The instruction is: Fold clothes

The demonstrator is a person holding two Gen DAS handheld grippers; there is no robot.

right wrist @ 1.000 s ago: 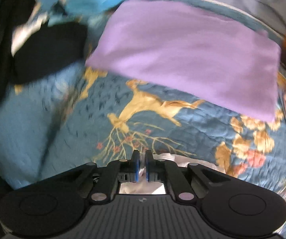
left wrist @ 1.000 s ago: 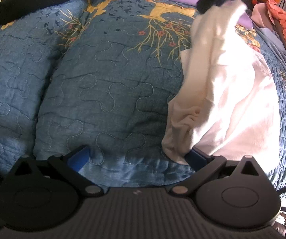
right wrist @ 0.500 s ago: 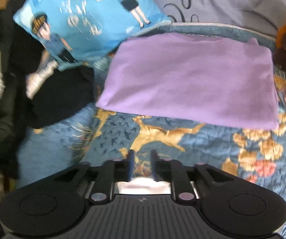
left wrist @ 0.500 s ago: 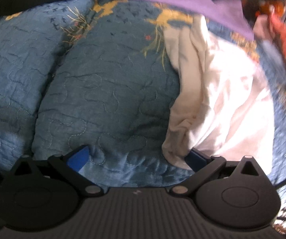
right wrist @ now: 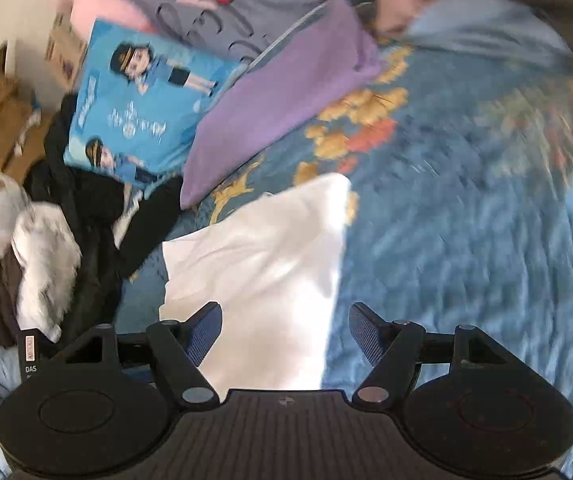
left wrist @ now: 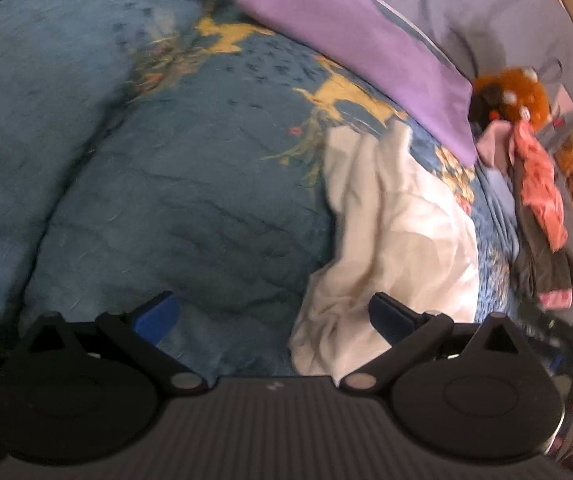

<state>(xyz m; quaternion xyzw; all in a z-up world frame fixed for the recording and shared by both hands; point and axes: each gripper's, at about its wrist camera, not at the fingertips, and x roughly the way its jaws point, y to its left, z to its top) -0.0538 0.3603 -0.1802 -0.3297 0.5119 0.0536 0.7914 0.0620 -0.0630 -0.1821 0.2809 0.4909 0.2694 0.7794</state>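
- While both claws stand spread wide, the left gripper (left wrist: 272, 314) and right gripper (right wrist: 285, 326) hover over the crumpled white cotton garment (left wrist: 398, 232) (right wrist: 262, 276).
- It lies on the blue quilted bedspread (left wrist: 190, 200) (right wrist: 466, 248).

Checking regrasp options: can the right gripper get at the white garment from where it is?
Probably yes. The right gripper is open, and the white garment lies flat on the quilt directly ahead between its fingers, nothing covering it.
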